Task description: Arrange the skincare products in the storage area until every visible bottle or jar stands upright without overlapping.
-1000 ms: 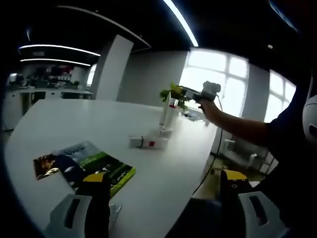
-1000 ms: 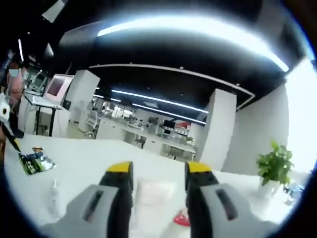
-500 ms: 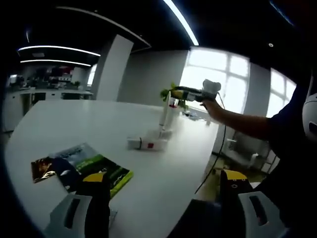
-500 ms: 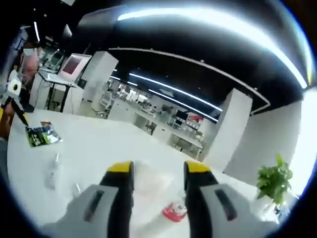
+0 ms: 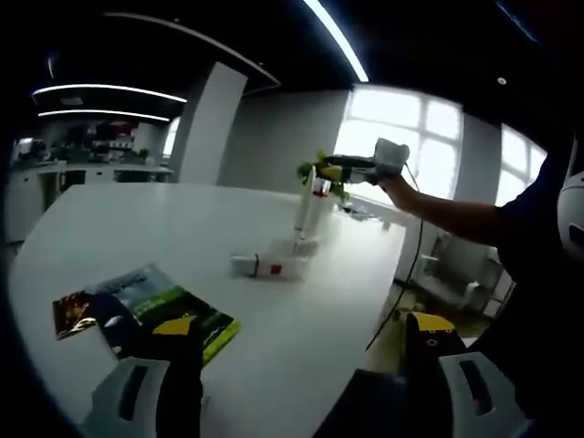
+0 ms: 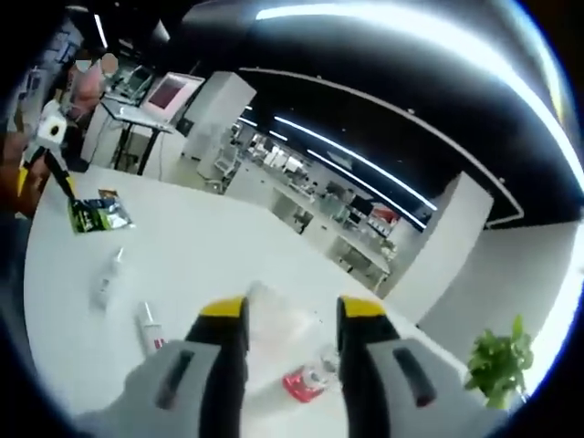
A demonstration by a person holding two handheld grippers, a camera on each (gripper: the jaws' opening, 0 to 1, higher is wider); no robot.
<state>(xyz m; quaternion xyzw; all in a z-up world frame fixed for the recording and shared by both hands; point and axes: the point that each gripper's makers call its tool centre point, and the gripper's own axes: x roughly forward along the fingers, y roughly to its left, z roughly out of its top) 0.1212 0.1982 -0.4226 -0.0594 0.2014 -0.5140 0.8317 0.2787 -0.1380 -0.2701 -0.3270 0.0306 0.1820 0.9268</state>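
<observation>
In the left gripper view a tall white tube with a red band near its top stands upright at the table's far side. My right gripper, held by a person's hand, is shut on its top end. A white tube with a red label lies flat in front of it. My left gripper hangs wide open over the near table edge, holding nothing. In the right gripper view the tube's pale end sits between my right gripper's yellow-tipped jaws, with a red part below. The lying tube and a small clear bottle rest on the table.
Glossy green packets lie near my left gripper; the same packets lie at the table's far end in the right gripper view. A potted plant stands behind the tubes. The white table curves away, with its edge to the right.
The right gripper view has tilted down, so more tabletop and the lying items now show. Its jaws keep the same gap on the tube. The left gripper view has barely shifted.
</observation>
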